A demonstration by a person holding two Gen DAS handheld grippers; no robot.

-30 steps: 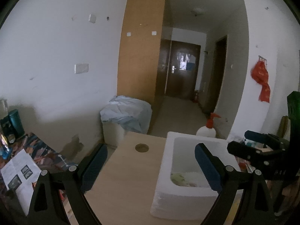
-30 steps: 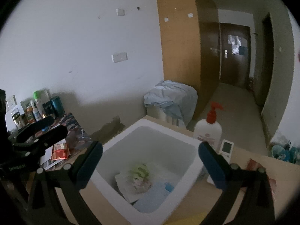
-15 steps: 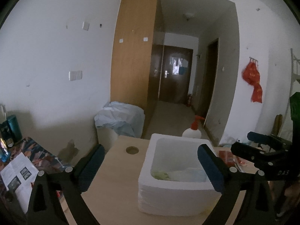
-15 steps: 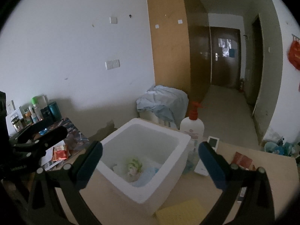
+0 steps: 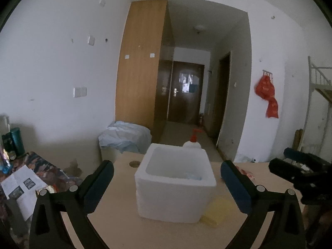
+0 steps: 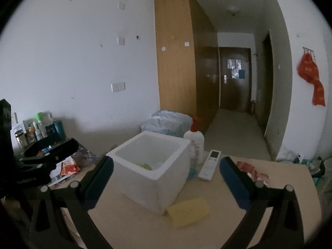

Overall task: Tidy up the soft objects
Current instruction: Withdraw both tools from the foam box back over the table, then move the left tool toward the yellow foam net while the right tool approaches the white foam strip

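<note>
A white foam box (image 5: pixel 172 199) (image 6: pixel 145 184) stands on the pale wooden table (image 5: pixel 116 207). Soft things lie inside it: a green item (image 6: pixel 145 165) and a pale blue one (image 5: pixel 193 176). A yellow sponge (image 5: pixel 215 210) (image 6: pixel 188 211) lies flat on the table against the box's near right corner. My left gripper (image 5: pixel 167 184) hangs in front of the box and short of it, its jaws opening wide with nothing held. My right gripper (image 6: pixel 166 184) is open and empty too, back from the box and above the sponge.
A white pump bottle with a red top (image 6: pixel 195 143), a white remote (image 6: pixel 209 165) and red packets (image 6: pixel 249 170) lie behind and right of the box. A cluttered side table (image 6: pixel 68 166) with bottles and papers is at the left. A covered bin (image 5: pixel 124 139) stands beyond the table.
Both grippers have drawn back from the box, which now looks smaller and farther. The yellow sponge has come into view. The left jaws have spread a little wider.
</note>
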